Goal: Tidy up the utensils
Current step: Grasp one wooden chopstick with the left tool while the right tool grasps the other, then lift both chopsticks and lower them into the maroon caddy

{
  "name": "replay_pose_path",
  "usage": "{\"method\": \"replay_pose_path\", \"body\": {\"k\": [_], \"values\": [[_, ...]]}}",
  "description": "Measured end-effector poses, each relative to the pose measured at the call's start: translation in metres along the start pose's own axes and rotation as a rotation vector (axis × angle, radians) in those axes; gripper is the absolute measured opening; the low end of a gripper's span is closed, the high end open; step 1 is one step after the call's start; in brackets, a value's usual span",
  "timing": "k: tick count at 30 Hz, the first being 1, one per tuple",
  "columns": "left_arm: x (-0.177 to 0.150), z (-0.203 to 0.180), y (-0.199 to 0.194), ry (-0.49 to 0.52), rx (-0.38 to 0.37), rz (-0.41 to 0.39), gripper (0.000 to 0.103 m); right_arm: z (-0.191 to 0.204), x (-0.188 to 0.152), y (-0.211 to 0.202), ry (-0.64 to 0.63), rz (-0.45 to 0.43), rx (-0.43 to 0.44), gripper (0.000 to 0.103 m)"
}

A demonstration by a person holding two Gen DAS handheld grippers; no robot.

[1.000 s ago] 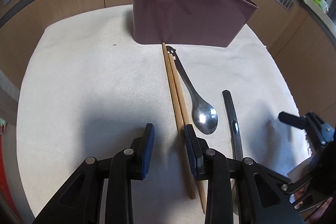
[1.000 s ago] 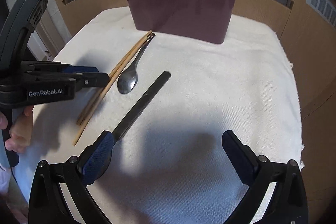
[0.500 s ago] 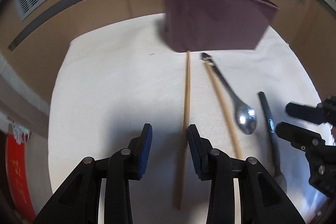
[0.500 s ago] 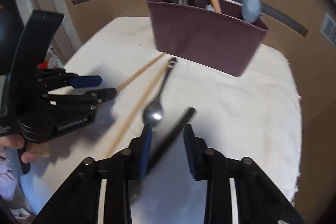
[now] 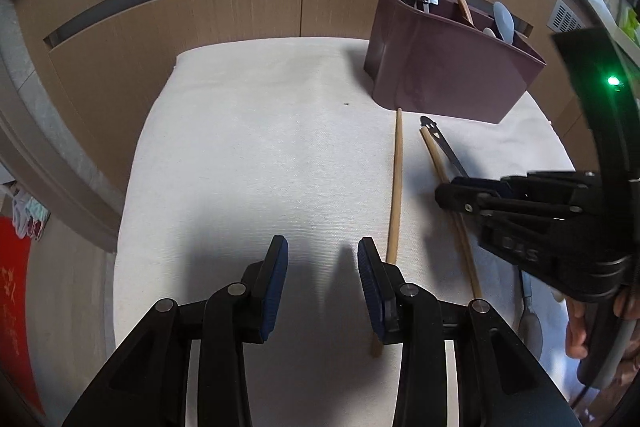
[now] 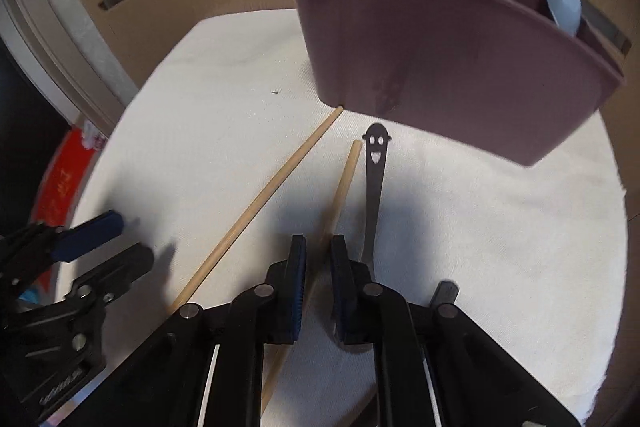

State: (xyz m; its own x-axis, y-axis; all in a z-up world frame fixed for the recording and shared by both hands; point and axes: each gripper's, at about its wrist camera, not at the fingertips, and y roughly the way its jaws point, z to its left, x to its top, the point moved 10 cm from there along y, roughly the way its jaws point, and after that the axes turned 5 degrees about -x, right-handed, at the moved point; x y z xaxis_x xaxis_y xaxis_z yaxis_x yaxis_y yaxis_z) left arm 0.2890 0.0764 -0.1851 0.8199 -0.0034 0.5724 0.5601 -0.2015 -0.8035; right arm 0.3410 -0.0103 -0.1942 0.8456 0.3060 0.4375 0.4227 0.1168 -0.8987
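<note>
The right gripper (image 6: 319, 281) has just been closing and pinches one chopstick (image 6: 343, 183) beside the spoon (image 6: 376, 163). Left gripper (image 5: 323, 281) hangs spread, empty; the other chopstick (image 5: 396, 187) lies just right of it. Lift level toward the far holder (image 6: 440, 59), keeping clear of the spoon

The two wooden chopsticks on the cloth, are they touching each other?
Apart. The right wrist view shows pale cloth between the left chopstick and the right chopstick along their whole visible length, the gap widening toward the camera.
</note>
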Motion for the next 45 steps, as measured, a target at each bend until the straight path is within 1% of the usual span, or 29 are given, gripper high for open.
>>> {"method": "replay_pose_path", "body": {"k": [3, 5, 6, 8, 13, 16, 17, 20, 22, 24, 26, 28, 29, 31, 33, 34, 35, 37, 38, 39, 40, 42, 43, 45], "values": [[-0.001, 0.002, -0.003, -0.005, -0.005, 0.0, 0.038, 0.005, 0.005, 0.003, -0.054, -0.011, -0.039, 0.012], [-0.002, 0.001, -0.005, -0.004, -0.009, 0.0, 0.038, 0.008, 0.003, 0.002, -0.094, -0.015, -0.04, 0.007], [-0.003, 0.001, -0.006, -0.003, -0.012, 0.002, 0.038, 0.006, 0.001, 0.0, -0.102, -0.015, -0.032, 0.006], [-0.003, -0.002, -0.007, 0.001, -0.016, 0.006, 0.038, 0.001, -0.003, -0.007, -0.082, -0.014, -0.006, 0.006], [0.0, -0.013, -0.002, 0.024, -0.033, 0.022, 0.038, -0.026, -0.014, -0.044, -0.004, -0.064, 0.097, 0.005], [0.005, -0.025, 0.005, 0.023, -0.09, 0.046, 0.038, -0.045, -0.024, -0.063, 0.053, -0.077, 0.145, 0.005], [0.008, -0.032, 0.009, 0.02, -0.123, 0.06, 0.038, -0.054, -0.028, -0.067, 0.07, -0.082, 0.15, 0.005], [0.016, -0.047, 0.022, 0.056, -0.159, 0.109, 0.037, -0.073, -0.037, -0.073, 0.106, -0.09, 0.151, 0.006], [0.026, -0.054, 0.032, 0.096, -0.136, 0.134, 0.032, -0.085, -0.045, -0.073, 0.127, -0.088, 0.15, 0.006], [0.036, -0.059, 0.043, 0.134, -0.101, 0.17, 0.031, -0.096, -0.051, -0.074, 0.149, -0.078, 0.155, 0.005], [0.044, -0.062, 0.056, 0.153, -0.081, 0.223, 0.024, -0.104, -0.056, -0.072, 0.171, -0.072, 0.171, 0.005], [0.047, -0.062, 0.067, 0.148, -0.064, 0.275, 0.016, -0.106, -0.061, -0.07, 0.18, -0.077, 0.182, 0.005], [0.048, -0.062, 0.073, 0.144, -0.051, 0.301, 0.014, -0.106, -0.063, -0.069, 0.179, -0.079, 0.187, 0.005], [0.053, -0.065, 0.076, 0.168, -0.023, 0.306, 0.01, -0.107, -0.066, -0.065, 0.178, -0.084, 0.204, 0.005], [0.052, -0.07, 0.075, 0.187, -0.006, 0.301, 0.006, -0.108, -0.066, -0.065, 0.18, -0.095, 0.225, 0.005], [0.051, -0.072, 0.073, 0.194, 0.002, 0.293, 0.006, -0.108, -0.065, -0.065, 0.183, -0.101, 0.232, 0.005], [0.048, -0.074, 0.069, 0.184, -0.009, 0.282, 0.006, -0.109, -0.064, -0.066, 0.188, -0.108, 0.239, 0.005], [0.042, -0.076, 0.058, 0.131, -0.055, 0.251, 0.006, -0.109, -0.062, -0.07, 0.198, -0.125, 0.253, 0.005], [0.039, -0.075, 0.046, 0.095, -0.069, 0.211, 0.006, -0.11, -0.063, -0.073, 0.2, -0.133, 0.258, 0.005], [0.038, -0.075, 0.039, 0.08, -0.079, 0.187, 0.006, -0.11, -0.063, -0.077, 0.199, -0.143, 0.258, 0.005], [0.035, -0.075, 0.026, 0.05, -0.101, 0.142, 0.006, -0.109, -0.062, -0.079, 0.188, -0.15, 0.251, 0.005], [0.032, -0.074, 0.008, 0.006, -0.123, 0.09, 0.006, -0.106, -0.063, -0.08, 0.153, -0.15, 0.223, 0.006], [0.029, -0.073, -0.006, -0.038, -0.146, 0.047, 0.006, -0.105, -0.063, -0.078, 0.137, -0.149, 0.207, 0.006], [0.027, -0.071, -0.025, -0.095, -0.178, -0.017, 0.006, -0.106, -0.065, -0.07, 0.113, -0.127, 0.177, 0.008]]}}
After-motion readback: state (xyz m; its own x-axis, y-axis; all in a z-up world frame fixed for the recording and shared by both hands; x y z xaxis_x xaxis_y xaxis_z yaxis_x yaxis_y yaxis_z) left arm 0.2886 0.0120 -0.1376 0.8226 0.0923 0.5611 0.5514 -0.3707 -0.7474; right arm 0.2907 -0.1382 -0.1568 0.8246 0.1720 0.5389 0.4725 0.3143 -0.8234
